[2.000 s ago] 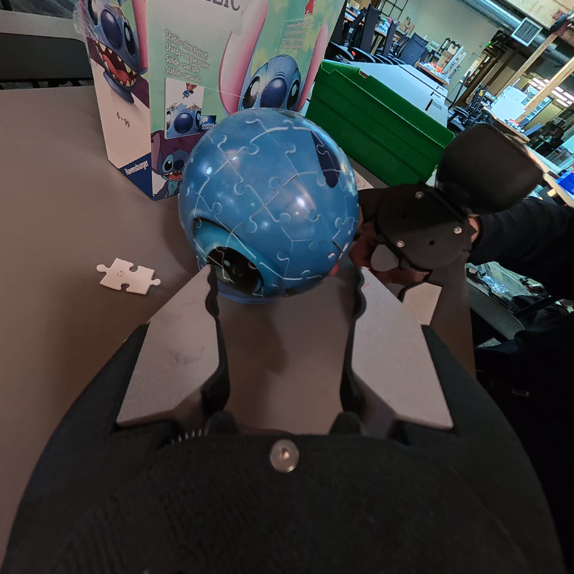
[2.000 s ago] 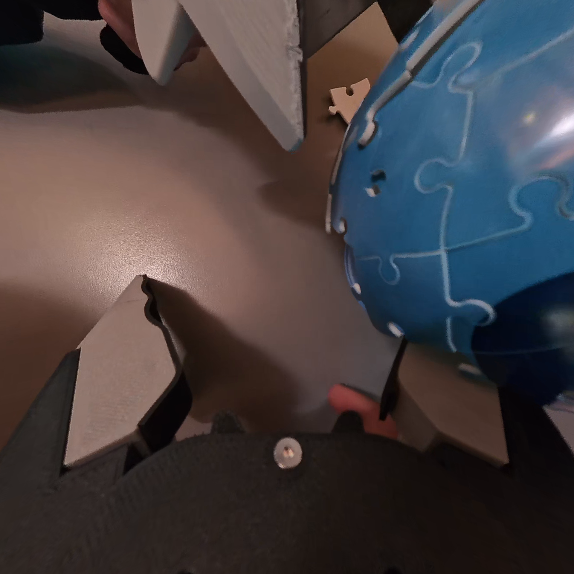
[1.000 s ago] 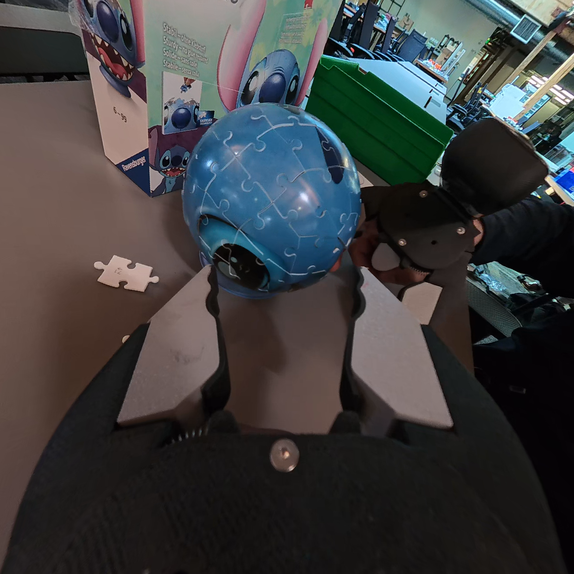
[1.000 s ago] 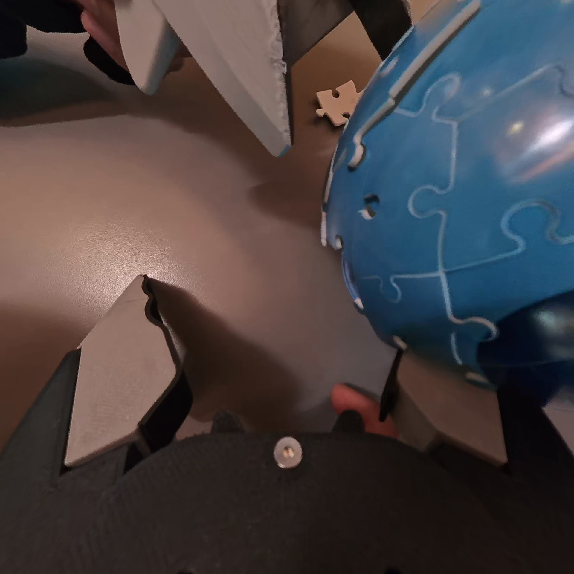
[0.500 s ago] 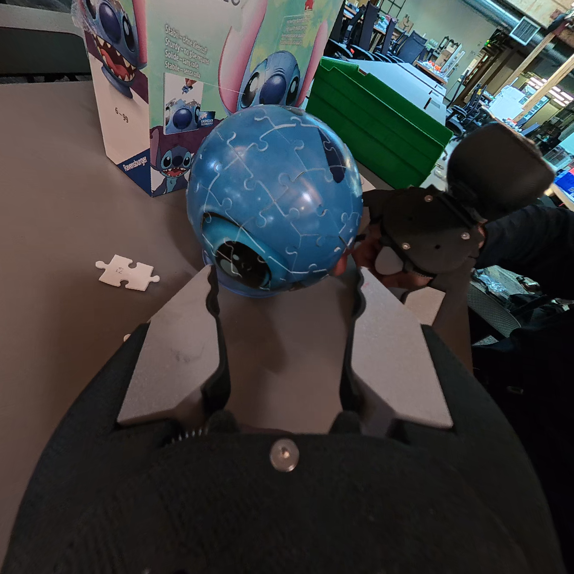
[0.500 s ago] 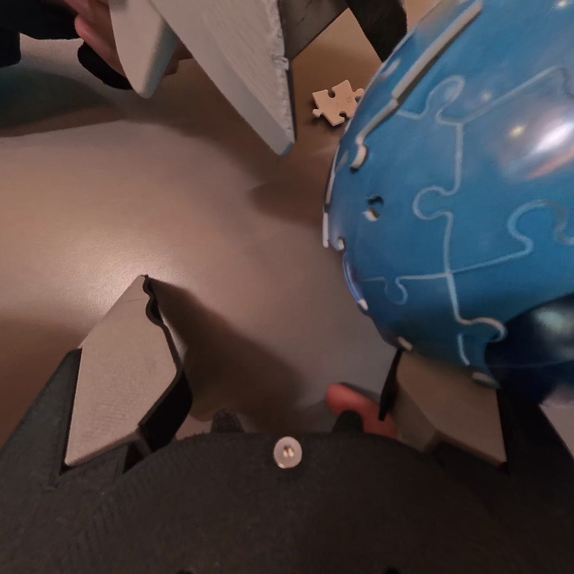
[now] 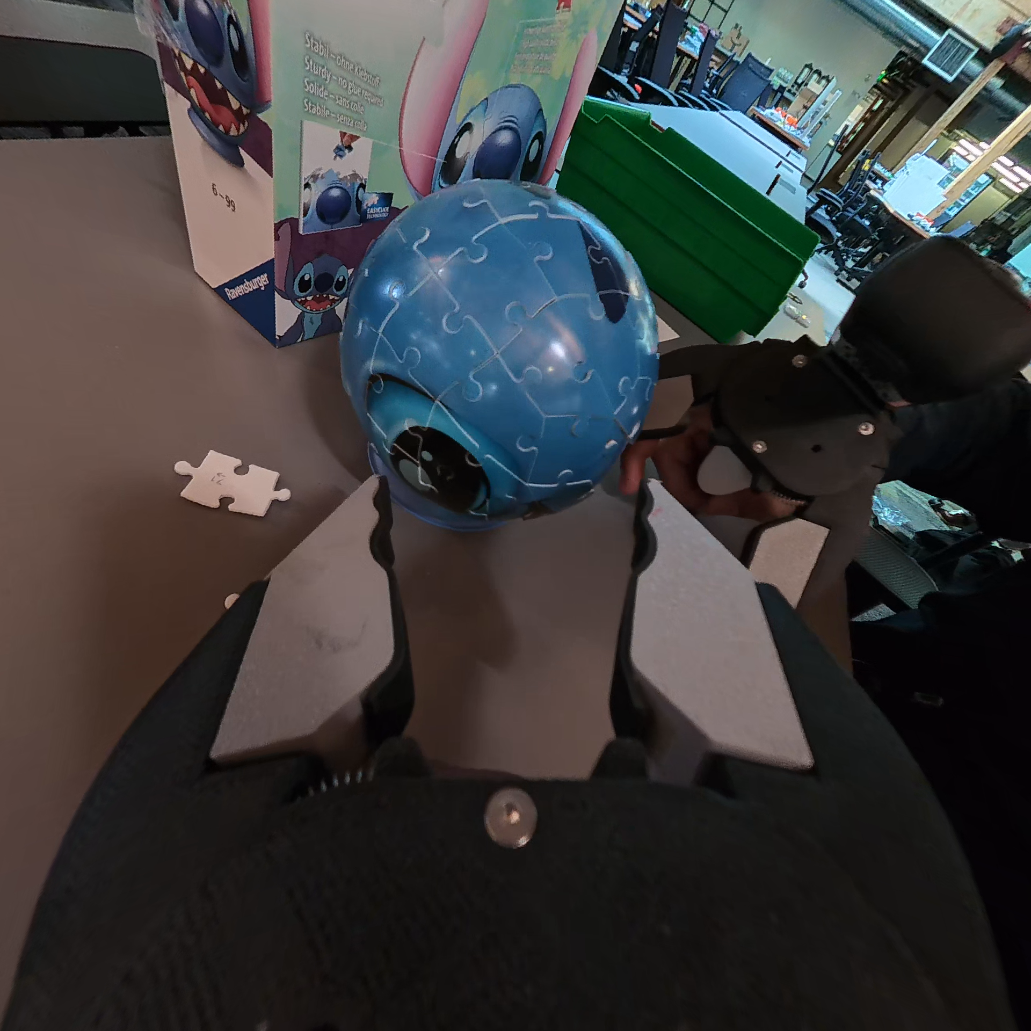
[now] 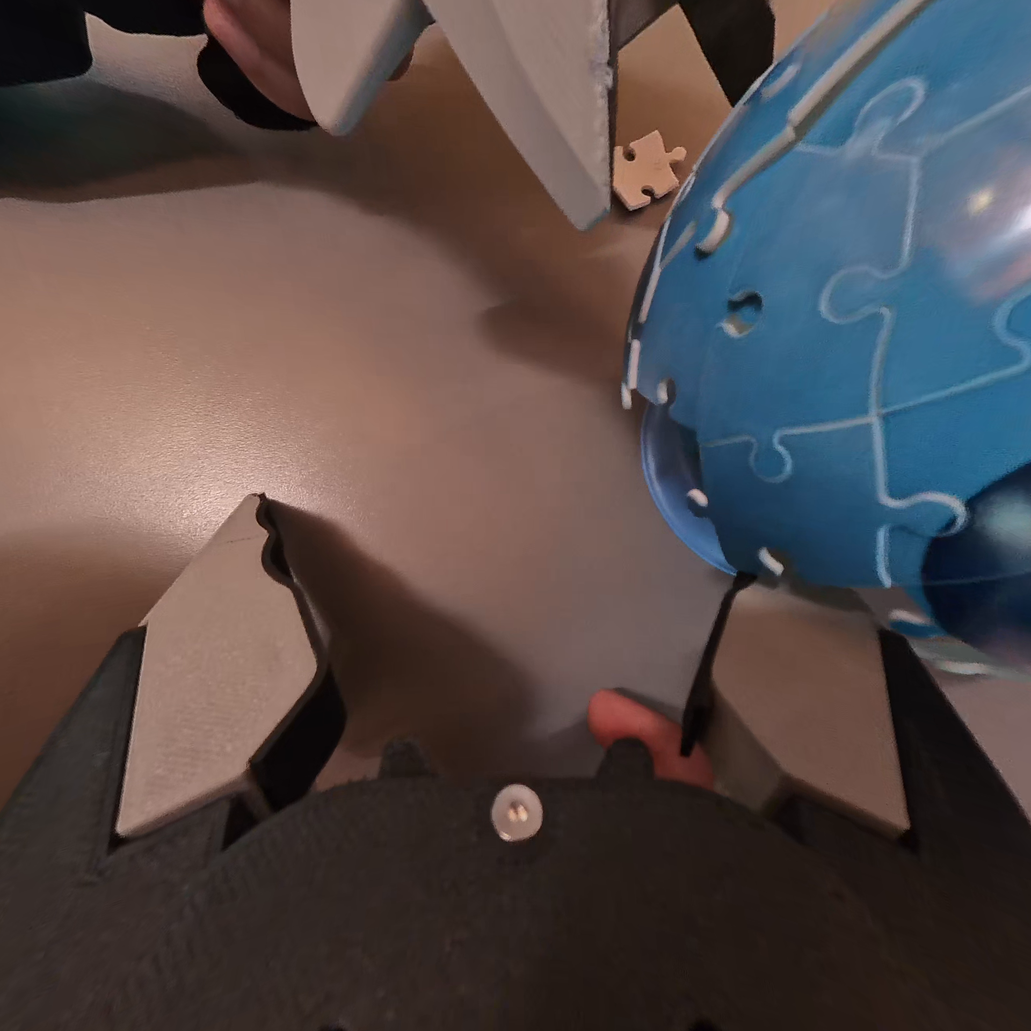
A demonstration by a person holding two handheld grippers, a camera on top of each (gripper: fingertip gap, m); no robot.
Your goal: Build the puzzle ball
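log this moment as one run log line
puzzle ball: on table, edge gap | left hand-held gripper: open, at ball | right hand-held gripper: open, beside ball | loose piece: on table

1 ball (image 7: 499,357), 1 box (image 7: 335,139), 2 loose pcs (image 7: 231,490), 2 claws (image 7: 510,496).

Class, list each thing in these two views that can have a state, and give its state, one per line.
Puzzle ball: mostly built, open gap at its lower edge.
Loose pieces: two joined, face down on the table.
Box: upright behind the ball.
Left gripper: open.
Right gripper: open.
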